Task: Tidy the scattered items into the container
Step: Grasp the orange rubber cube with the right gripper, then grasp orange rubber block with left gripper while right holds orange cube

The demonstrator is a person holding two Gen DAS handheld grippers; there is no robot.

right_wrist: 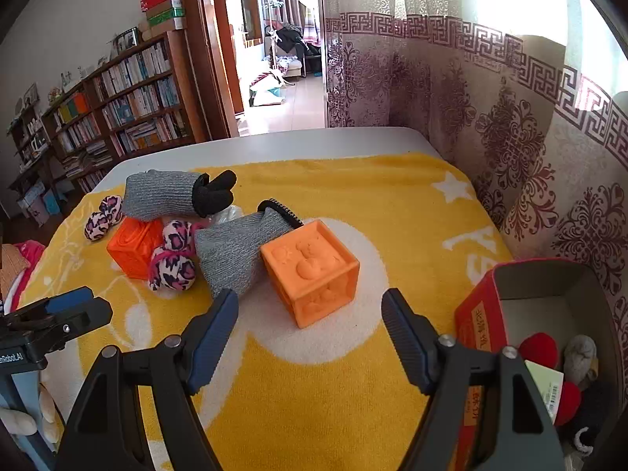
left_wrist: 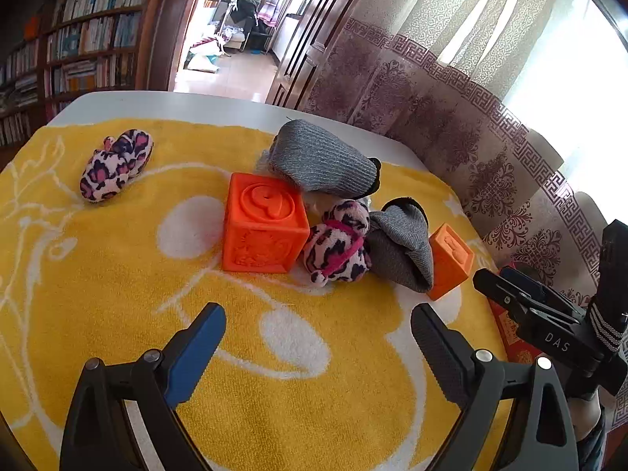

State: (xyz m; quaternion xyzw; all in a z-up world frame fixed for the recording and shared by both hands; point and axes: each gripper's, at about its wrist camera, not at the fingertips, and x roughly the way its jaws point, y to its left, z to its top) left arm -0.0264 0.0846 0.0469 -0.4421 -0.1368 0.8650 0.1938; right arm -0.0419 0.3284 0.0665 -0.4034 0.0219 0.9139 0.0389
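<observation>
Both claws hang spread and empty over the yellow towel [right_wrist: 353,412]. The right gripper [right_wrist: 310,337] faces the light orange block [right_wrist: 310,271] at twelve o'clock, just ahead; the red box [right_wrist: 477,314] sits at three o'clock, already holding a few things. Best to straddle the block's flat sides squarely, clear of the grey sock [right_wrist: 231,251] touching it. The left gripper [left_wrist: 318,349] faces the darker block [left_wrist: 263,231].

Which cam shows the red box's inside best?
Right wrist. It looks down into the open red box, with red and grey soft items already at the bottom. Left wrist catches only a strip of its red side, mostly hidden behind the right gripper; nothing inside is visible.
</observation>
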